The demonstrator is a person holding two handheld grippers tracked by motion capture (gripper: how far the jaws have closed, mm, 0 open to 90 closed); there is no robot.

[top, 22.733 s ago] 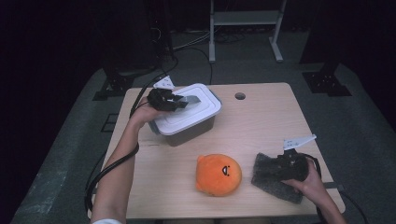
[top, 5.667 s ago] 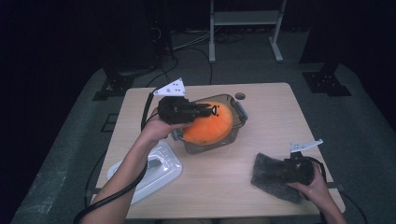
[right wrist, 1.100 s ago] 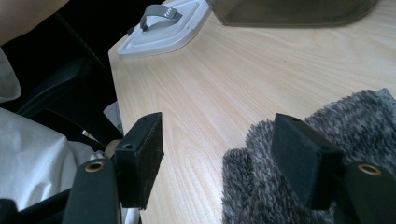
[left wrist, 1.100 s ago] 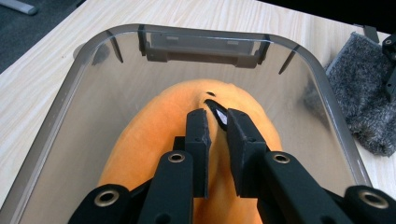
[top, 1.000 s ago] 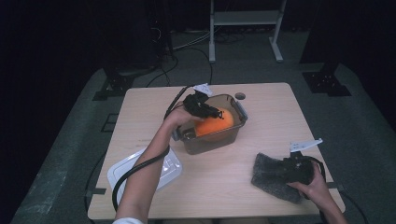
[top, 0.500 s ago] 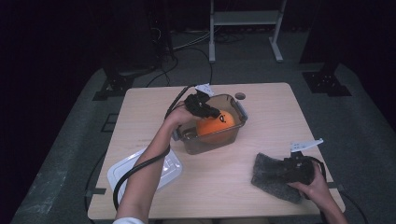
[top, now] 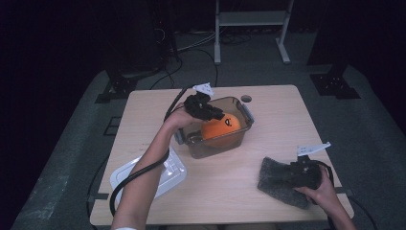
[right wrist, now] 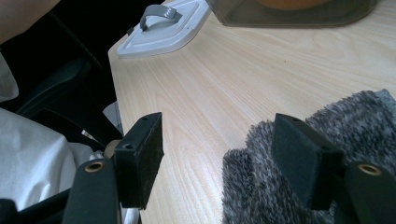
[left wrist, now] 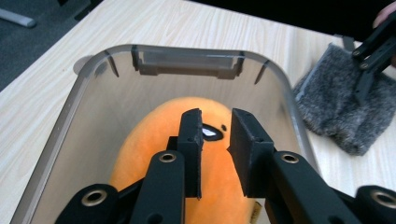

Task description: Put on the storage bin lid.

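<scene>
Left hand-held gripper [left wrist: 215, 135], jaws just parting, empty above orange plush [left wrist: 154, 154]; no writing legible.

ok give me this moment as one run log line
left gripper: jaws just opening, over orange plush in clear bin | right gripper: open, at grey cloth | lid: off, on table

Left gripper [top: 210, 111] over round orange plush toy [top: 221, 129] inside clear brown plastic tub [top: 242, 128]; right gripper [top: 292, 173] on grey fuzzy cloth [top: 275, 184]; white plastic lid [top: 165, 173] near front-left table edge.
</scene>
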